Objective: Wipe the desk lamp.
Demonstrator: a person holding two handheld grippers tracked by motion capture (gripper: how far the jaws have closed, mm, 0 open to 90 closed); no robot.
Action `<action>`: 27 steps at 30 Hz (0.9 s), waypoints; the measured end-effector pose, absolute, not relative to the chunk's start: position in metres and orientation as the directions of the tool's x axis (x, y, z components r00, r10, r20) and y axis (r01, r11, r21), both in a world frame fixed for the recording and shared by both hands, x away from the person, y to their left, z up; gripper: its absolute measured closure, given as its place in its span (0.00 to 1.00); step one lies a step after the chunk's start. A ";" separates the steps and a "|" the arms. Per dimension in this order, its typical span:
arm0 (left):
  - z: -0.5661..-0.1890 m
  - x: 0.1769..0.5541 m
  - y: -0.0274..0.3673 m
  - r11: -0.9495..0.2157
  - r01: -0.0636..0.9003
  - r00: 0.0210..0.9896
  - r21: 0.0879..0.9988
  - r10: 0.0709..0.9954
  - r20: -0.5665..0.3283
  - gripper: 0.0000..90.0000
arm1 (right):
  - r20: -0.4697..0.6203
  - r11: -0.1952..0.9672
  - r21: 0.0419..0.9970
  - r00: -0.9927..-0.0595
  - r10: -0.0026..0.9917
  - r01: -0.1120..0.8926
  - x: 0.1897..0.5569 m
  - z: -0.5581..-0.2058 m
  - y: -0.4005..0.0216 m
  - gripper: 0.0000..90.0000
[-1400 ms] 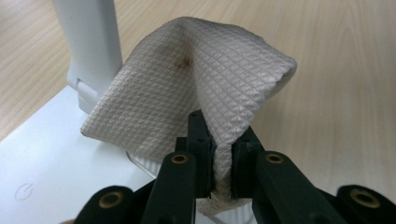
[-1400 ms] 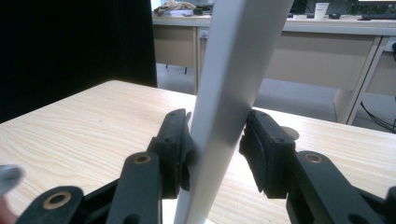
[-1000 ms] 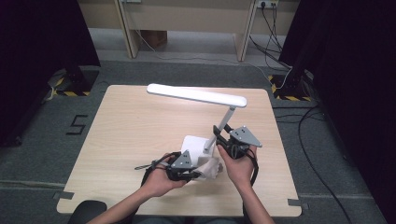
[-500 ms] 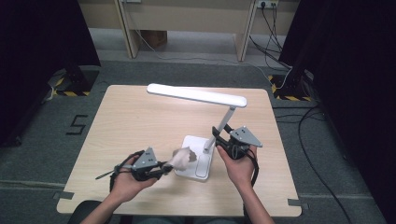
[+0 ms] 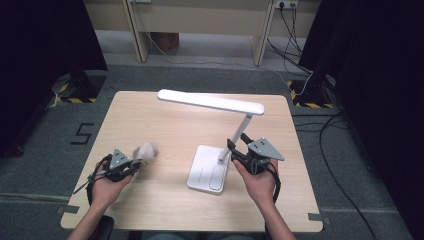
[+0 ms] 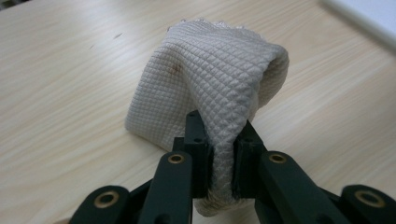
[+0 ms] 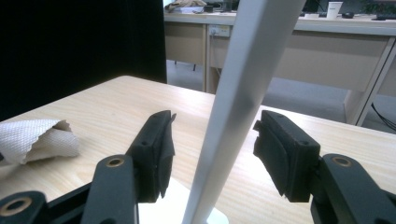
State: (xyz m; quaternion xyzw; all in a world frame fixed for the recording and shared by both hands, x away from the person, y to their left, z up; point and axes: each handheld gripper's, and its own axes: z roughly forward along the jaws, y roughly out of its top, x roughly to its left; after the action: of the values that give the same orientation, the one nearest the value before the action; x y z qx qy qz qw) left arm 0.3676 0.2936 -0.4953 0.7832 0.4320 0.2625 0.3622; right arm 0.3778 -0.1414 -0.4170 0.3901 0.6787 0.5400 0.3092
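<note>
The left tool (image 6: 219, 158) pinches the paper towel (image 6: 210, 79) over the tabletop's (image 5: 165, 130) left; the right tool (image 7: 212, 154), jaws just opening, straddles the lamp stem (image 7: 238, 93) untouched; a careless withdrawal could tip the lamp

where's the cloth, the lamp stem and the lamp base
cloth (image 6: 205, 79), left gripper view, on its quilted top fold
lamp stem (image 7: 243, 98), right gripper view, mid-length on the white bar
lamp base (image 5: 204, 171), high view, on the flat white plate
</note>
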 end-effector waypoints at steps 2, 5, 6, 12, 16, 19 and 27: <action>-0.501 0.368 0.300 -0.359 0.516 0.477 0.777 0.874 0.087 0.87 | 0.008 0.108 0.974 -0.507 0.862 0.200 0.375 -0.419 -0.143 0.51; -0.507 0.368 0.306 -0.358 0.537 0.482 0.764 0.873 0.071 0.81 | 0.016 0.109 0.971 -0.510 0.860 0.214 0.368 -0.423 -0.148 0.51; -0.507 0.367 0.306 -0.355 0.539 0.487 0.764 0.871 0.061 0.78 | 0.031 0.101 0.968 -0.510 0.859 0.228 0.366 -0.426 -0.150 0.51; -0.498 0.358 0.301 -0.318 0.549 0.495 0.773 0.869 0.005 0.42 | 0.049 0.119 0.952 -0.524 0.850 0.282 0.357 -0.443 -0.160 0.51; -0.488 0.346 0.297 -0.298 0.526 0.489 0.797 0.872 0.003 0.29 | 0.084 0.110 0.939 -0.525 0.847 0.327 0.355 -0.453 -0.164 0.53; -0.475 0.335 0.296 -0.281 0.490 0.496 0.825 0.868 0.001 0.29 | 0.093 0.116 0.932 -0.536 0.839 0.344 0.355 -0.458 -0.164 0.53; -0.466 0.341 0.254 -0.319 0.435 0.592 0.842 0.806 0.000 0.61 | 0.110 0.177 0.876 -0.543 0.833 0.448 0.364 -0.473 -0.161 0.80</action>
State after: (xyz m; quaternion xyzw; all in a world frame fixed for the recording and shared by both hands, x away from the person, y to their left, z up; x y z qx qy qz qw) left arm 0.3406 0.2537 -0.4659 0.7825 0.3965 0.2168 0.4282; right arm 0.3641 -0.1608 -0.4730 0.4328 0.7397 0.4736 0.2031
